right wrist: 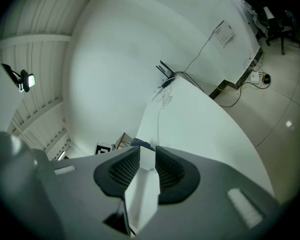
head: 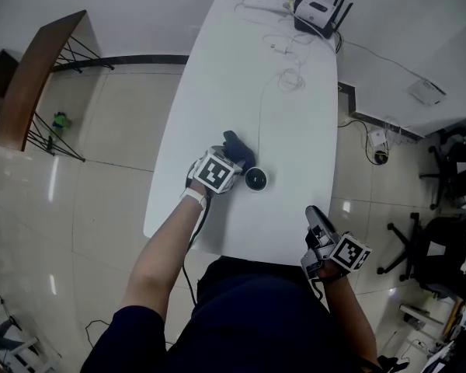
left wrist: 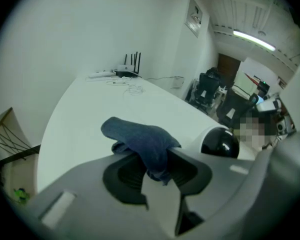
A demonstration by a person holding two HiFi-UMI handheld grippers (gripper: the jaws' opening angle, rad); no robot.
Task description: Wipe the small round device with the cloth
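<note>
Left gripper (left wrist: 153, 169) is pinching the blue cloth (left wrist: 140, 136) beside the small round device (left wrist: 219, 144); right gripper (right wrist: 142, 159) is hovering slightly open, empty

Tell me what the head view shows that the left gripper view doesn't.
Only the head view: the right tool, close to the person's body, and the person's forearms. Only the left gripper view: the left tool with its jaws closed on the cloth, and a ceiling light. Both: the white table, the cloth near the small round device, and the router at the far end.
</note>
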